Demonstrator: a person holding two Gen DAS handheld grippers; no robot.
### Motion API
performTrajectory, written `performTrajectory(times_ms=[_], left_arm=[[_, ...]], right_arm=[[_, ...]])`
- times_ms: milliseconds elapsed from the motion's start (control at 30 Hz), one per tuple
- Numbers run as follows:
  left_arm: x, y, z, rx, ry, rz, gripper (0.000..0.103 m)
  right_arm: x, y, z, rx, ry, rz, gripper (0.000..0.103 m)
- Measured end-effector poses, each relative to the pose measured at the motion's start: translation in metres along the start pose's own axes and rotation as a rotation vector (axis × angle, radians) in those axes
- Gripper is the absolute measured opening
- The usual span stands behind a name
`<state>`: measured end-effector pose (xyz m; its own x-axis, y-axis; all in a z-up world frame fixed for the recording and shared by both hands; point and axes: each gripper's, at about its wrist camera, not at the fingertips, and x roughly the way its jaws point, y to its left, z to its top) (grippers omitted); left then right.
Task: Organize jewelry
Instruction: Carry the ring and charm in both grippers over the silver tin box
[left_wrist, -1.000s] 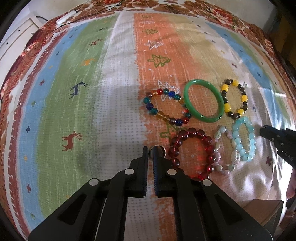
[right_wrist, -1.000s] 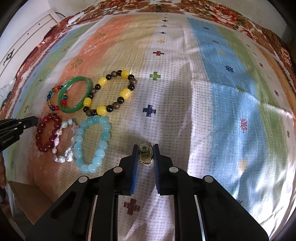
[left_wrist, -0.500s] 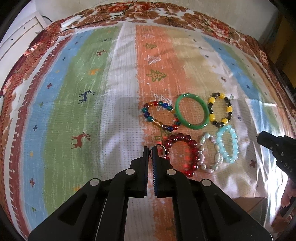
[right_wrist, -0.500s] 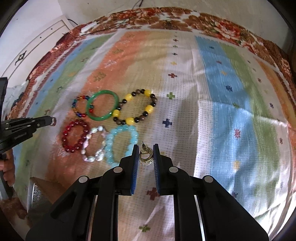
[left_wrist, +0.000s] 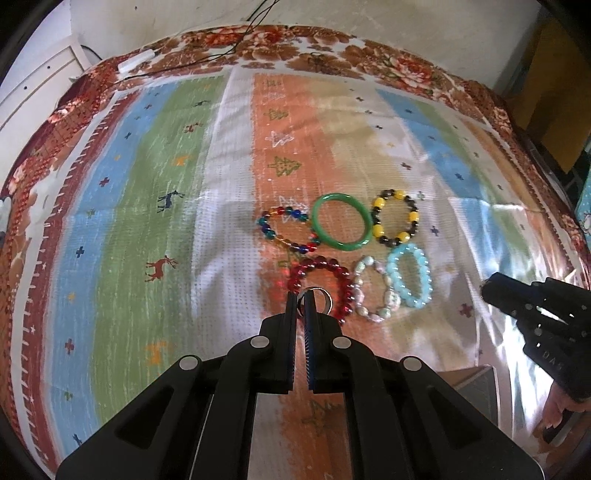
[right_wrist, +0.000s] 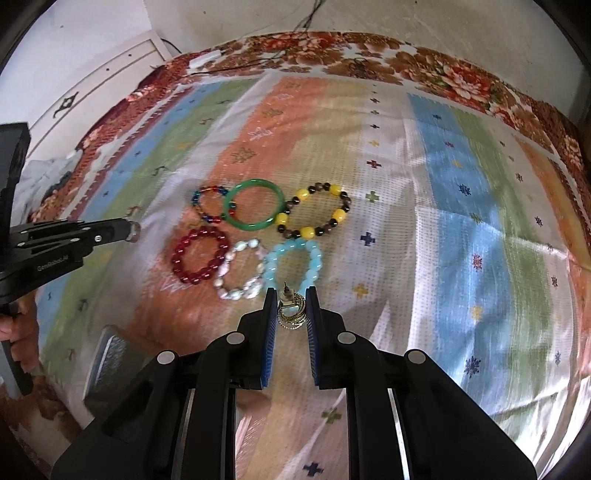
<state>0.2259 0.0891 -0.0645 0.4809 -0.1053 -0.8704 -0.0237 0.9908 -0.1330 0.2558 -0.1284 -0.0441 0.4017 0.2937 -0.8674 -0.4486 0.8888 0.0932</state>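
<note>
Left claw (left_wrist: 301, 297) clamped on a silver ring (left_wrist: 320, 299), held above the striped cloth (left_wrist: 155, 229) and seen in front of the red bead bracelet (left_wrist: 321, 284). Right claw (right_wrist: 291, 306) clamped on a gold earring (right_wrist: 291, 314), post pointing up, held in front of the near edge of the pale blue bead bracelet (right_wrist: 293, 264).

Six bracelets lying flat in two rows on the striped cloth. Taking the red bead bracelet as landmark: just to its right, touching, a pearl-like white bracelet (left_wrist: 375, 290); further right, touching that one, the pale blue bead bracelet. Behind the red one, a multicolour bead bracelet (left_wrist: 286, 229); to the right of this, overlapping its edge, a green bangle (left_wrist: 341, 221); then, close beside the bangle, a yellow and dark bead bracelet (left_wrist: 397, 218).

Seen from the right wrist, left claw well to the left of the red bracelet, ring at its tip. Near the front edge of the cloth, forward and left of the red bracelet, a dark flat object (right_wrist: 107, 365), not clear what.

Floral fabric (left_wrist: 332, 55) bordering the cloth at the far side, with a thin cable (left_wrist: 207, 61) across it.
</note>
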Motion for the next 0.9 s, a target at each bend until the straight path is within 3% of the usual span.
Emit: performTrajectory(times_ms=[233,900], left_arm=[[-0.015,-0.015,-0.012,0.038,-0.023,0.014,0.004],[-0.051,-0.035,-0.054,0.065,-0.053,-0.041,0.004]], right_arm=[[-0.020,0.013,-0.014,-0.026,-0.026,-0.020,0.016],[-0.050,0.038,-0.050,-0.032,-0.042,0.078,0.016]])
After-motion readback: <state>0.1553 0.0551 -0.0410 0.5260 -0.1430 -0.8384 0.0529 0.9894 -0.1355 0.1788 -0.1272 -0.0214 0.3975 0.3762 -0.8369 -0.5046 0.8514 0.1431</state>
